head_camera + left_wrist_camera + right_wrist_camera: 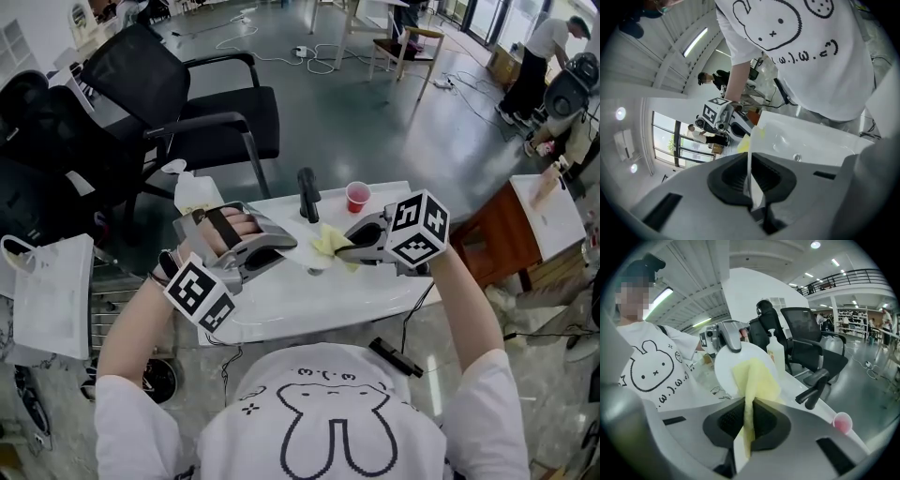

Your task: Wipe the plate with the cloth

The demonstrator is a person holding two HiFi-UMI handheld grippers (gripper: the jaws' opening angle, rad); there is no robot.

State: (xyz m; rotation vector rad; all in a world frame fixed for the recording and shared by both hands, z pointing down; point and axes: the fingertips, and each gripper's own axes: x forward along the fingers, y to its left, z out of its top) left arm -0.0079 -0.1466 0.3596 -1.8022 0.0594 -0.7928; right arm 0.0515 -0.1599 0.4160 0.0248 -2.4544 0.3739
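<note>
Because the plate (723,371) looks stiff, slick and breakable, the left tool (286,246) clamps its rim above the surface (309,309), while the right tool (349,248) pinches the soft, light cloth (754,380) against its face.

The person is wearing a white short-sleeved T-shirt (323,412) showing a black outline rabbit (330,427) at six o'clock. The grey left gripper (286,246) at nine o'clock and right gripper (345,249) at three o'clock are each carrying black pads (724,420) and a black-and-white marker cube (417,228).
</note>
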